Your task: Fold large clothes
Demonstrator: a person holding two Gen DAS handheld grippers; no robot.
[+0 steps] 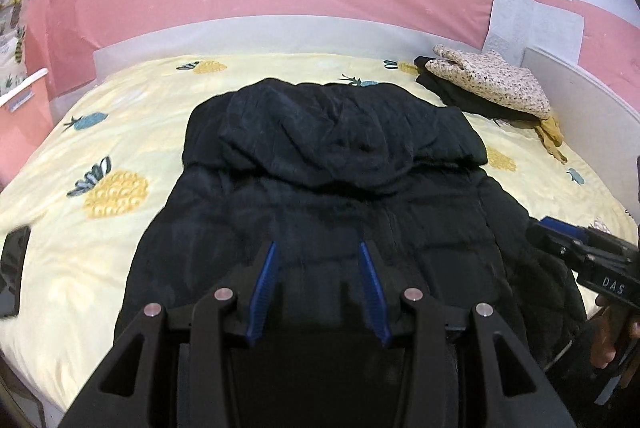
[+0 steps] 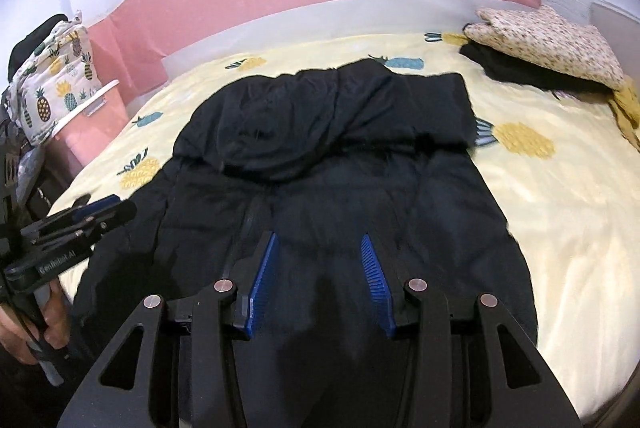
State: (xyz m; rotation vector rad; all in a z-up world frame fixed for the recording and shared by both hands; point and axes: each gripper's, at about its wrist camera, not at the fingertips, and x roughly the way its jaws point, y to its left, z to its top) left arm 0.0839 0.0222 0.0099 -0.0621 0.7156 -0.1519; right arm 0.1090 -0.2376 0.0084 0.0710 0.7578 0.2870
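Your black hooded jacket [image 1: 328,188] lies spread flat across the middle of both frames on the yellow pineapple-print bedsheet [image 1: 132,132], hood toward the top of the frame and folded down over the shoulders. In the left wrist view your left gripper [image 1: 318,248] sits at lower centre, its blue fingers [image 1: 264,288] spread wide above the jacket's body with nothing between them. Your right gripper [image 2: 318,240] hangs at lower centre of its own view, equally wide apart over the dark fabric and gripping nothing. Each tool also shows in the other camera: the right one at the right edge of the left wrist view, the left one at the left edge of the right wrist view. A floral folded garment [image 1: 492,80] rests on a dark one at upper right. A dark phone-like slab [image 1: 14,268] lies at the left edge of the sheet.
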